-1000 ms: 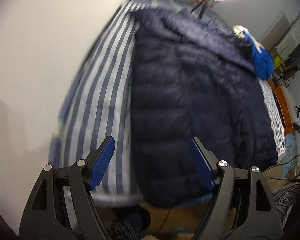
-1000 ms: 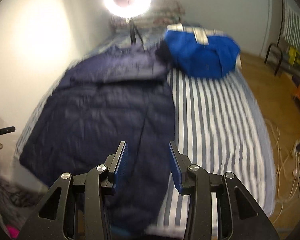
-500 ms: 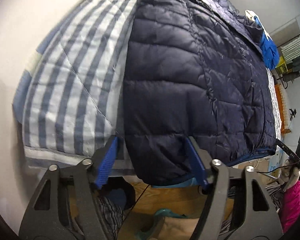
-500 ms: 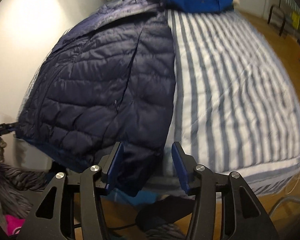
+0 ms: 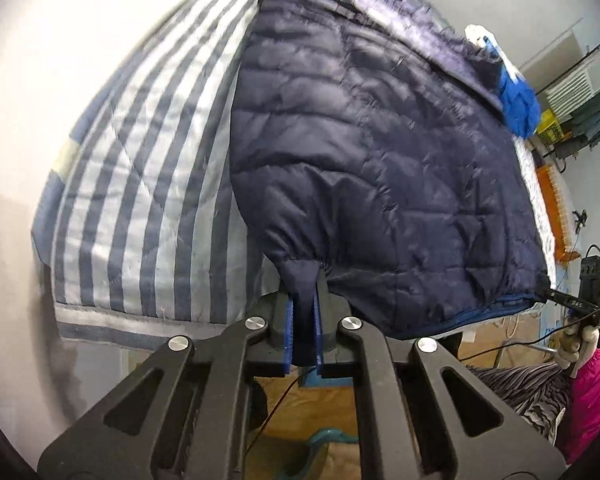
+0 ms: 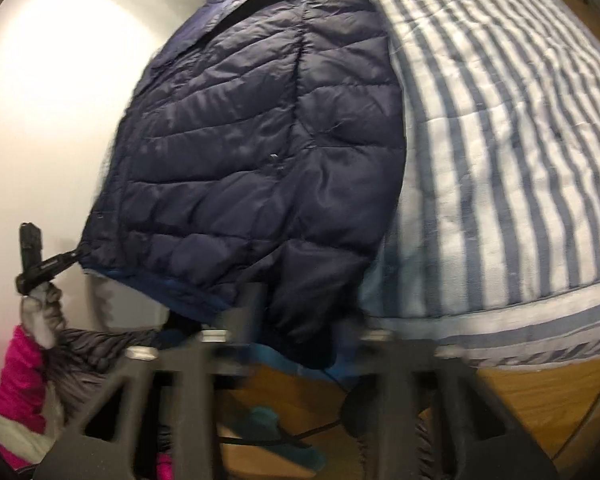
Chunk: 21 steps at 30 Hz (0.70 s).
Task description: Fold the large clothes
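Observation:
A navy quilted puffer jacket [image 5: 380, 152] lies spread on a blue-and-white striped bed [image 5: 140, 184], its hem hanging over the near edge. My left gripper [image 5: 304, 332] is shut on the jacket's near left hem corner. In the right wrist view the jacket [image 6: 260, 140] covers the left of the bed [image 6: 500, 160]. My right gripper [image 6: 300, 320] is at the jacket's near right hem corner, with the cloth between its jaws; the view is blurred and the fingertips are hidden by the cloth.
A bright blue garment [image 5: 520, 104] lies at the bed's far end. A white wall [image 5: 60, 60] runs along the bed's left side. Wooden floor [image 6: 520, 400], cables and a teal object [image 6: 268, 424] lie below the bed edge. A pink sleeve [image 6: 16, 380] shows at left.
Both grippers moved down to the bed's near edge. The left gripper went from open to shut on the jacket's hem corner. The right gripper moved onto the other hem corner.

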### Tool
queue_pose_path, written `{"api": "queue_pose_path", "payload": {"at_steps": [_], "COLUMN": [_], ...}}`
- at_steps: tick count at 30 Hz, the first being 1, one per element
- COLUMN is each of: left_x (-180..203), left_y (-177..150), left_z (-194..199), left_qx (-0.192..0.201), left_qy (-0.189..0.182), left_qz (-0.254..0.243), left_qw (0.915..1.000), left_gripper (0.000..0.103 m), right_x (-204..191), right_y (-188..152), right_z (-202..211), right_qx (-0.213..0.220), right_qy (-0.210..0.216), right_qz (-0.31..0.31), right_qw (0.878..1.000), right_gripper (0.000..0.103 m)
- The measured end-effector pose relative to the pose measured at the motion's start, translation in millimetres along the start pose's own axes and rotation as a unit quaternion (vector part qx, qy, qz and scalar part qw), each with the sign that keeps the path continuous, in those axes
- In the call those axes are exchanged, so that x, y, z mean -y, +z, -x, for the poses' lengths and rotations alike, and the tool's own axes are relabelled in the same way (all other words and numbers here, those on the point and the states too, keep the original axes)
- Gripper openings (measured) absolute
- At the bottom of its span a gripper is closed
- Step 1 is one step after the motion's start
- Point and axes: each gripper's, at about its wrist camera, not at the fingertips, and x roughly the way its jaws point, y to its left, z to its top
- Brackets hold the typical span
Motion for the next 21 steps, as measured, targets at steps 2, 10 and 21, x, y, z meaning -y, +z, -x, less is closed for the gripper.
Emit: {"api": "queue_pose_path", "payload": {"at_steps": [2,10,21], "left_x": [3,18,16], "left_y": [2,12,21], "left_z": [13,73,111], "left_qx": [0.020,0.117,0.168], "left_qy": [-0.011,-0.033,-0.039], "left_qz": [0.003,-0.005,0.000], "left_qw": [0.9997,0.9925,0.9851], "left_gripper": [0.005,0.004,0.003], "right_x": [-5,-38,-56], "right_y": [2,6,10], "right_z": [10,76,123], "right_qx": [0.020,0.130,0.202], "right_qy": [0.001,0.015,0.031], "right_qz": [0.002,0.035,0.063], "right_qw": [1.000,0.991,0.977], "right_gripper": [0.006,0.003,0.002]}}
